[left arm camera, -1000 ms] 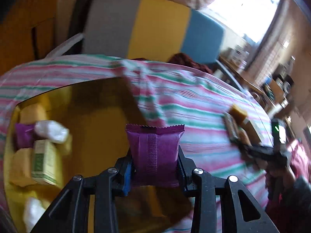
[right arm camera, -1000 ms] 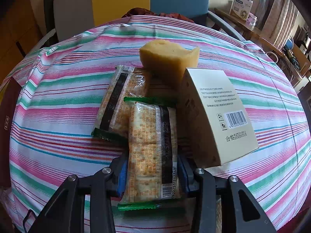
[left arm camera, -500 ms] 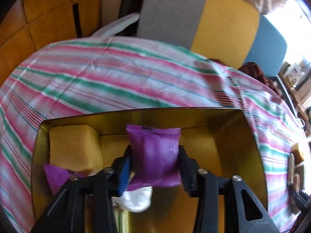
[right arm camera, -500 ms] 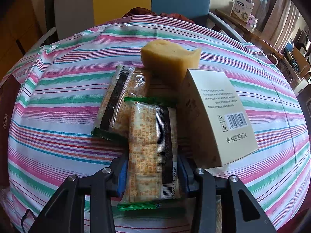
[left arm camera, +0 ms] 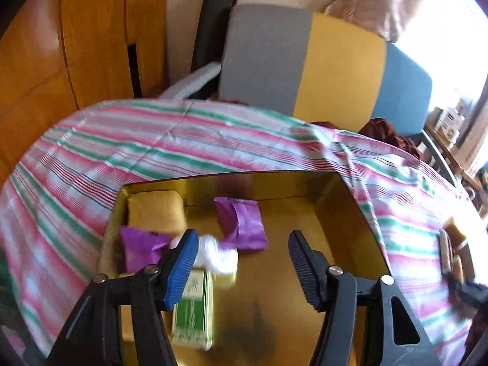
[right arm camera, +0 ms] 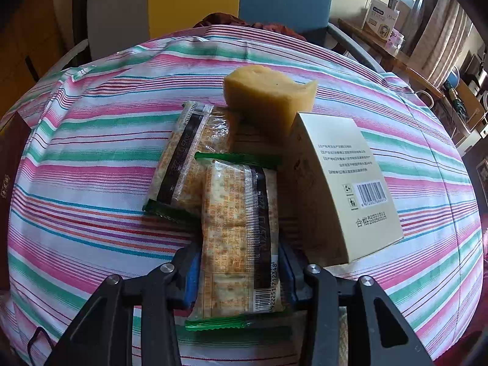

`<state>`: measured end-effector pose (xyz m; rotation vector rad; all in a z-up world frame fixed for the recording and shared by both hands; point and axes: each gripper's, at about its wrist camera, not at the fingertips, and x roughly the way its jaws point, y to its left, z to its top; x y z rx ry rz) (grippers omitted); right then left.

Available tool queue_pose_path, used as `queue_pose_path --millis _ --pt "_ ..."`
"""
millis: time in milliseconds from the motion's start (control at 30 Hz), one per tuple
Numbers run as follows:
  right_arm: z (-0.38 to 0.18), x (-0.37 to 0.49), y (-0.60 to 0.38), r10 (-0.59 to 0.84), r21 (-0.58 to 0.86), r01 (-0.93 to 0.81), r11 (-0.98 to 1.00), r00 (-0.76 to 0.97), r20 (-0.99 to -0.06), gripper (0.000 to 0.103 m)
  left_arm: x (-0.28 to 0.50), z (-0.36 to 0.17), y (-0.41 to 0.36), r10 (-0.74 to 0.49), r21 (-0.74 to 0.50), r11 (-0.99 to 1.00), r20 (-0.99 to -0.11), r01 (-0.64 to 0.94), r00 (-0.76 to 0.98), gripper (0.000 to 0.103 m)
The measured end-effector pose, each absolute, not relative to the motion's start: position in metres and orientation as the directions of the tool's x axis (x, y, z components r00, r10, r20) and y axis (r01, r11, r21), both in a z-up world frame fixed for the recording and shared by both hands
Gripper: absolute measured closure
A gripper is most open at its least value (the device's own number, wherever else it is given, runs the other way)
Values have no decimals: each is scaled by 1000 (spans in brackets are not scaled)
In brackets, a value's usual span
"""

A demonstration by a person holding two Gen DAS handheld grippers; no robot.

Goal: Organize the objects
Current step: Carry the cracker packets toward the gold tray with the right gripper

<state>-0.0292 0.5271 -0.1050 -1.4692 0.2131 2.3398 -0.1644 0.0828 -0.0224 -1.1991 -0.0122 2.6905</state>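
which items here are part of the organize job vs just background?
In play:
- gold box, holding two purple packets, yellow sponge, white wad, green-labelled box
- left gripper, open above it
- right gripper, shut on cracker pack
- second cracker pack, sponge, beige carton

Background:
- striped tablecloth
- chairs
- wooden cabinet

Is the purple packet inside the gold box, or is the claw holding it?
Inside. The purple packet lies on the gold box floor, and the left gripper stands open above it, fingers apart and touching nothing.
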Motion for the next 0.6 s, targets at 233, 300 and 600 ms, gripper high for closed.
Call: queue_pose_path --millis 233,300,600 --pt "-104 -28 525 241 -77 -392 -917 -389 -889 61 -111 -1 75 189 -79 -979 -686 -186 -702 39" --pt "-104 -28 524 241 -74 -398 -915 -388 -890 61 -103 1 73 178 -65 -981 -684 -184 -708 39" --pt "-93 -18 527 191 9 -465 -885 -383 -904 62 -79 4 57 166 -58 -983 -672 -171 -722 38"
